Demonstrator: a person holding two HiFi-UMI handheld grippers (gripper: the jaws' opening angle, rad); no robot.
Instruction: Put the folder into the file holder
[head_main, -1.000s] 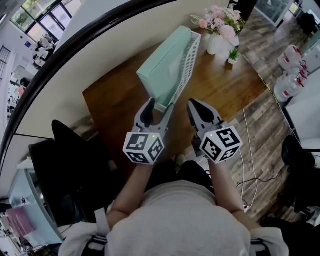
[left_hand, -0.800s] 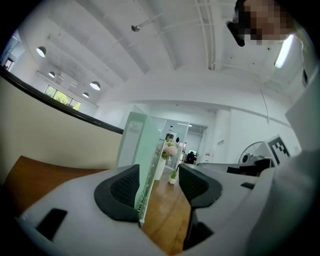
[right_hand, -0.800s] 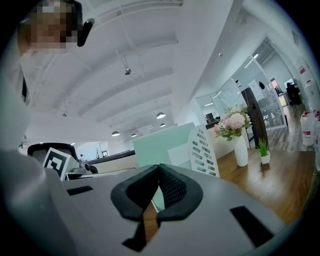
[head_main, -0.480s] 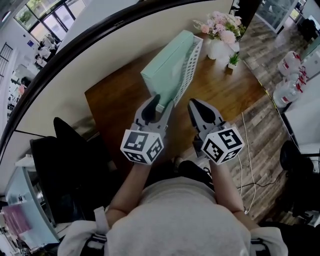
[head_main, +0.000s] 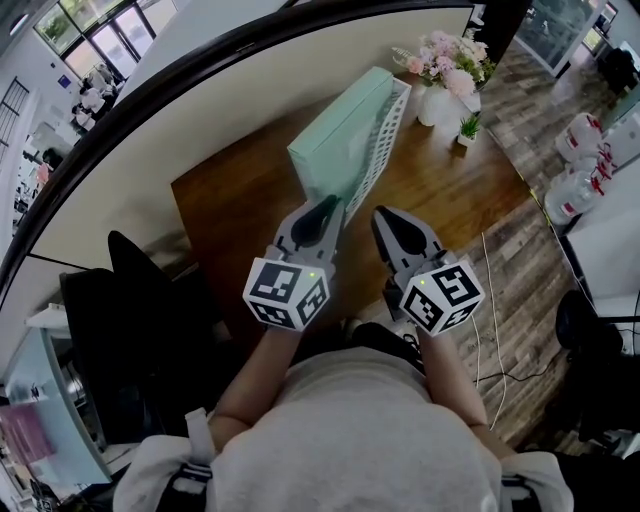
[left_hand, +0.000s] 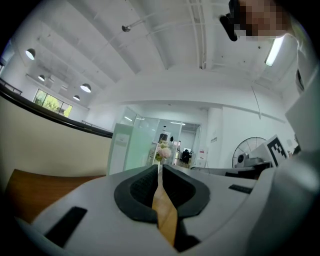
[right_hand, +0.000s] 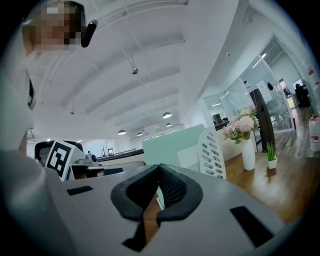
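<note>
A mint-green folder (head_main: 335, 140) stands inside the white mesh file holder (head_main: 386, 128) on the brown table (head_main: 235, 200). Both grippers hang near the table's front edge, short of the holder and touching nothing. The jaws of my left gripper (head_main: 328, 208) are closing, their tips together with nothing between them. My right gripper (head_main: 386, 216) is shut and empty too. In the left gripper view the folder (left_hand: 131, 150) shows beyond the closed tips (left_hand: 159, 169). In the right gripper view the folder (right_hand: 170, 145) and the holder (right_hand: 212, 152) stand just behind the closed tips (right_hand: 159, 167).
A white vase of pink flowers (head_main: 445, 58) and a small potted plant (head_main: 466, 108) stand at the table's far right corner. A black office chair (head_main: 140, 320) is at my left. Water bottles (head_main: 580, 150) and a cable (head_main: 488, 300) are on the wood floor to the right.
The left gripper's jaws have gone from wide open to tips together, empty. Both grippers stay near the table's front edge; the right one stays shut.
</note>
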